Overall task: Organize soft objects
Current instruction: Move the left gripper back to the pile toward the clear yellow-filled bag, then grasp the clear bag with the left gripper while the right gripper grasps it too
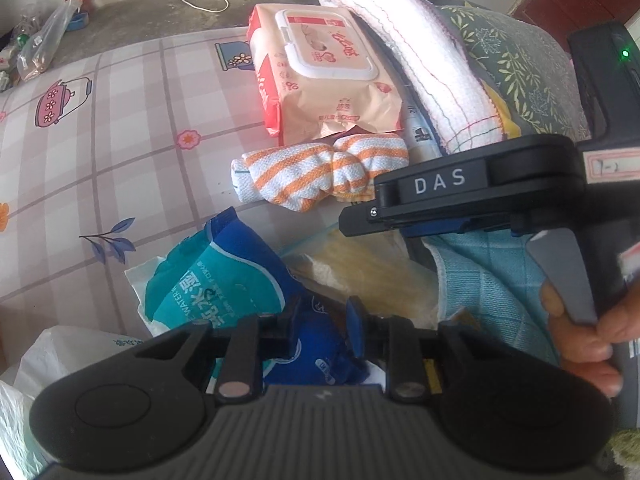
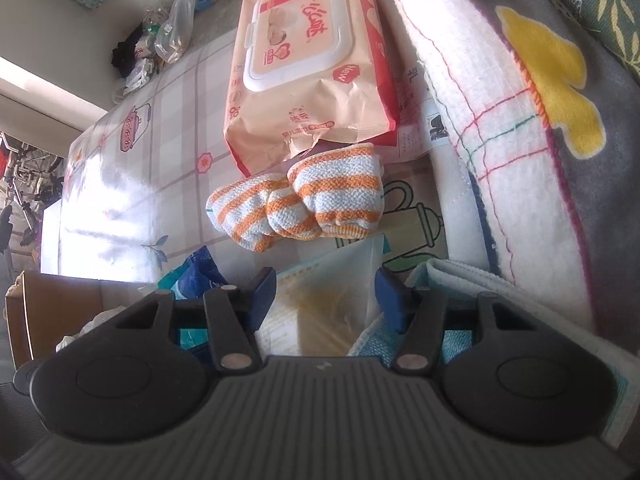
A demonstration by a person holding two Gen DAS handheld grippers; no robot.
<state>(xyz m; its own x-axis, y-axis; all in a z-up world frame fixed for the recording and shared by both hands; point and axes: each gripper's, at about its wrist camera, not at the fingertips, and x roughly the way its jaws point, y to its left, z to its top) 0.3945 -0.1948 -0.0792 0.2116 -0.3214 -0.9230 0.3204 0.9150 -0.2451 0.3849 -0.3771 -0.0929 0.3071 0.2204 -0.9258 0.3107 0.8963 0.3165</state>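
My left gripper (image 1: 326, 322) is shut on a blue and teal soft packet (image 1: 224, 280) lying on the table. An orange-striped rolled cloth (image 1: 320, 172) lies just beyond it; it also shows in the right wrist view (image 2: 304, 200). My right gripper (image 2: 326, 298) is open, its fingers (image 2: 262, 292) hovering over a clear bag with yellow contents (image 2: 324, 300); its black body (image 1: 472, 192) crosses the left wrist view. A peach wet-wipes pack (image 2: 304, 68) lies behind the cloth. A light blue folded cloth (image 1: 488, 280) lies at right.
A rolled white towel (image 1: 408, 60) and a grey and green patterned blanket (image 1: 516, 60) lie along the right. The checked tablecloth (image 1: 100, 152) spreads to the left. White plastic bags (image 1: 44, 364) sit near left. Clutter and clear bags (image 1: 44, 44) lie on the floor beyond.
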